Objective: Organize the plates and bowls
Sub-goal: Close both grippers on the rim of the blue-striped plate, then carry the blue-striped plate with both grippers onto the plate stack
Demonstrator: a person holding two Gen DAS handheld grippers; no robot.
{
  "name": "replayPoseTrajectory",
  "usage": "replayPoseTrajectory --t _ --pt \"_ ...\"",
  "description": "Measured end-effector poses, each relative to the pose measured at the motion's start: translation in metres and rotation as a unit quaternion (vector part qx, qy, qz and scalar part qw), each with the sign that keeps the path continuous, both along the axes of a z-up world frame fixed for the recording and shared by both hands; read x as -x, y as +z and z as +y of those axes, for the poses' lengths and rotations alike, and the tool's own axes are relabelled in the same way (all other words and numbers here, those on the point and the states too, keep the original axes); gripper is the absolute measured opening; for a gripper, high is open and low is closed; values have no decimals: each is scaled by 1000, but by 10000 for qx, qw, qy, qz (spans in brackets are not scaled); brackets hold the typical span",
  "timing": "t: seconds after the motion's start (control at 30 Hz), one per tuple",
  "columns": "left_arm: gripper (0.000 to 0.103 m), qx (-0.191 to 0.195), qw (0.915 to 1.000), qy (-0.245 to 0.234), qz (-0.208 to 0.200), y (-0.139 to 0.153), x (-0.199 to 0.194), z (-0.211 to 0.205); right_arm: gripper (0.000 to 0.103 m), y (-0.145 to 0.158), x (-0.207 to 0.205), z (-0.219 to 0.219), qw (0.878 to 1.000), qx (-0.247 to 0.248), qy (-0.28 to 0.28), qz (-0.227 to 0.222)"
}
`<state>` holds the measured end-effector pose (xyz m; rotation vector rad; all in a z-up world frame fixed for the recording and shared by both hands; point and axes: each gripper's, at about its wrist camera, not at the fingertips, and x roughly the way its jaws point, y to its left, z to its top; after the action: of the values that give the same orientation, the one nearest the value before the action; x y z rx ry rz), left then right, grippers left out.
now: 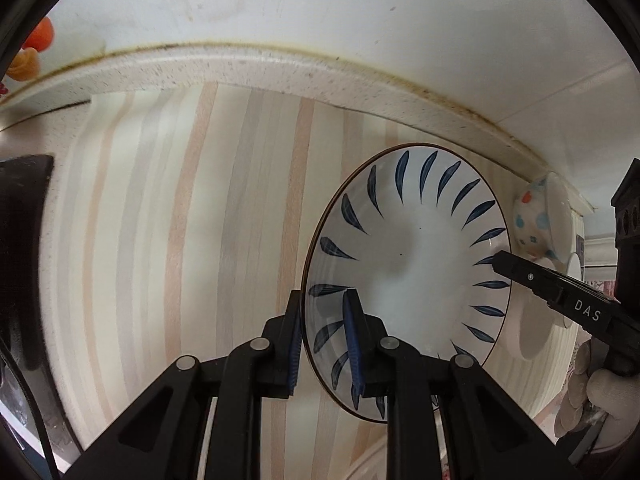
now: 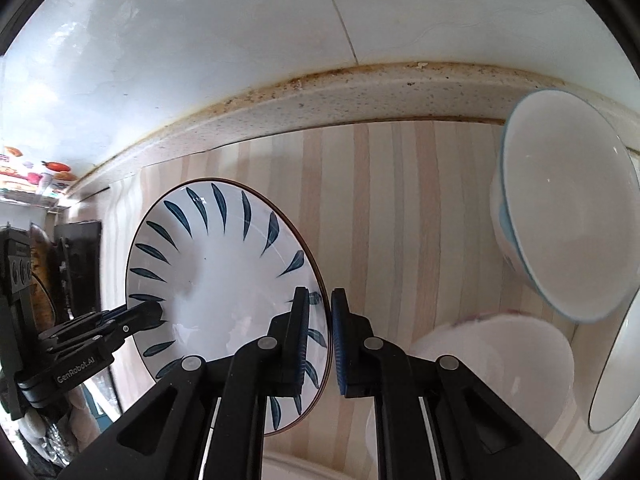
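A white plate with blue leaf marks [image 1: 408, 272] is held between both grippers above a striped wooden mat [image 1: 180, 240]. My left gripper [image 1: 326, 344] is shut on the plate's left rim. My right gripper [image 2: 320, 336] is shut on the plate's right rim [image 2: 224, 280]. The right gripper also shows in the left wrist view [image 1: 520, 272], and the left gripper shows in the right wrist view [image 2: 148, 312]. A white bowl with coloured dots [image 1: 536, 220] stands beyond the plate at the right; it shows large in the right wrist view [image 2: 568, 232].
A speckled counter ledge [image 2: 360, 96] and a white tiled wall [image 2: 200, 40] lie behind. More white dishes [image 2: 500, 368] and a blue-rimmed plate [image 2: 616, 376] sit at the right. A dark object [image 1: 24, 240] lies at the left edge.
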<state>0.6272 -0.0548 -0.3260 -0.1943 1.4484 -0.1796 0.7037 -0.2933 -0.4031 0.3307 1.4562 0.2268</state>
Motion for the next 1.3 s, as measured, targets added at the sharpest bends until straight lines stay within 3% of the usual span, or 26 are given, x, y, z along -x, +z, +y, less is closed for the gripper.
replayPoseTrajectory --t 0.37,0.63,0.93,1.3 --pt "17 -32 9996 2 -297 37 55 -2 13 52 46 -6 9993 -252 168 -232" --pt "17 -45 9992 -183 -366 46 109 -26 13 72 119 -33 9988 -402 150 -231" --pt "17 -27 9993 -366 -122 30 151 -43 13 49 193 -50 9989 -460 20 21" --pt "17 -356 9976 -562 186 -8 170 -63 13 5 240 -59 9979 -509 -157 376"
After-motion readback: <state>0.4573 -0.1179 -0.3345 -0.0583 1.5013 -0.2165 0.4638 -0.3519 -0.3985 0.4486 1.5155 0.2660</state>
